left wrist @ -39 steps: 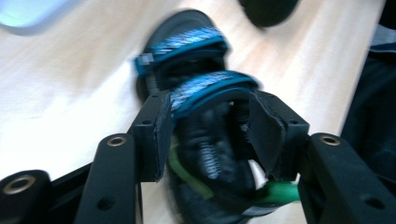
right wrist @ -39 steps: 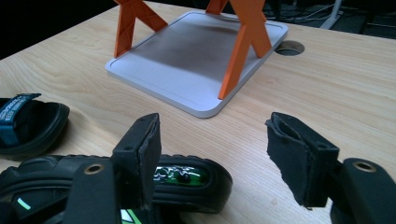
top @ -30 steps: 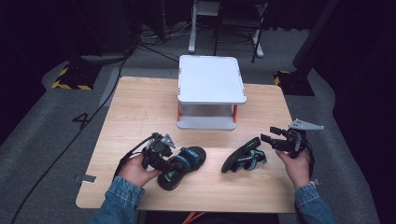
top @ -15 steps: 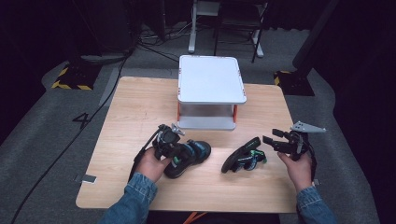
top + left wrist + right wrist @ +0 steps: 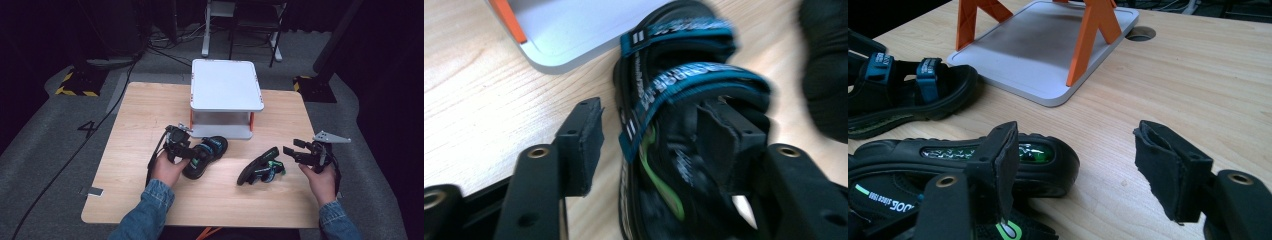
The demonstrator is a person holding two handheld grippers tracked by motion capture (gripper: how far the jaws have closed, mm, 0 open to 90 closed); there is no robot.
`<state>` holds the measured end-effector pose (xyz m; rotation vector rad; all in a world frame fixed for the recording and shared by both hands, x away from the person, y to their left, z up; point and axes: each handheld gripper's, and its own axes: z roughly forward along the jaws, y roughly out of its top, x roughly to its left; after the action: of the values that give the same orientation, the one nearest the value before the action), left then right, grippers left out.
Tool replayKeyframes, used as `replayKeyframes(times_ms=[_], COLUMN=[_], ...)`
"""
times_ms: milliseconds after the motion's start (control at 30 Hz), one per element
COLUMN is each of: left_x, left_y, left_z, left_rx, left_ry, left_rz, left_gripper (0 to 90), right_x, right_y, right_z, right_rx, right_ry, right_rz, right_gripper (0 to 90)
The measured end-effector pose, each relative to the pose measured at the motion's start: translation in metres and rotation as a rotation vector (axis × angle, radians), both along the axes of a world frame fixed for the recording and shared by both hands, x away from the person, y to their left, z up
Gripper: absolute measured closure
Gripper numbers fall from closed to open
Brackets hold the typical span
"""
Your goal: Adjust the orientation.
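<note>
**Two sandals on the table, both grippers open**

I am viewing the table [image 5: 135, 110] from above and reading it left to right.

1. Left gripper [image 5: 192, 150]: I am holding it at the left sandal [image 5: 205, 155]. Its jaws have just been opening again after a brief closing. In the left gripper view, the sandal [image 5: 674, 125] is lying between the jaws: one jaw is standing clear on the bare wood beside the sole, and the other is sitting under the teal straps. I am not seeing the pads pressing on anything, so I am reading this gripper as wide and not gripping.

2. Left sandal: it is lying flat, its toe just beside the base of the white stand [image 5: 225, 90].

3. Right sandal [image 5: 260, 170]: it is lying tipped on its side, well apart from the left one, in front of the stand's right corner.

4. Right gripper [image 5: 295, 150]: I am holding it just right of that sandal. In the right gripper view, its jaws are standing wide with bare wood between them, and the sandal's [image 5: 948, 165] heel is sitting behind the left jaw.
</note>
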<state>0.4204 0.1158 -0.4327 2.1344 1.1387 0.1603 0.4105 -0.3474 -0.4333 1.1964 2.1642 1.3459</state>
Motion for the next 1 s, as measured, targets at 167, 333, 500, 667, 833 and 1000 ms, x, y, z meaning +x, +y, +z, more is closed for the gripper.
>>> replayKeyframes(times_ms=[167, 333, 500, 667, 833, 1000], left_x=[-0.028, -0.040, -0.037, -0.044, -0.054, -0.066], left_y=[0.020, 0.017, 0.005, 0.003, -0.017, -0.052], left_z=[0.018, 0.018, 0.007, 0.016, 0.021, 0.021], left_rx=[-0.098, -0.049, -0.006, 0.012, 0.000, 0.031], left_ry=[-0.076, -0.068, -0.050, -0.118, -0.126, -0.115], left_rz=[-0.096, -0.252, -0.310, -0.311, -0.363, -0.476], left_gripper=[44.4, 53.7, 56.3, 73.1, 74.3, 74.4], right_x=[0.002, 0.007, 0.008, 0.008, 0.006, 0.005], right_y=[0.001, 0.010, 0.013, 0.010, 0.009, 0.006], right_z=[0.001, 0.003, 0.003, 0.003, 0.003, 0.003], right_rx=[0.005, 0.003, -0.006, 0.001, 0.001, 0.004], right_ry=[-0.004, -0.009, -0.012, -0.012, -0.010, -0.013], right_rz=[0.004, 0.027, 0.038, 0.030, 0.027, 0.021], right_gripper=[34.3, 34.3, 34.4, 34.3, 34.3, 34.3])
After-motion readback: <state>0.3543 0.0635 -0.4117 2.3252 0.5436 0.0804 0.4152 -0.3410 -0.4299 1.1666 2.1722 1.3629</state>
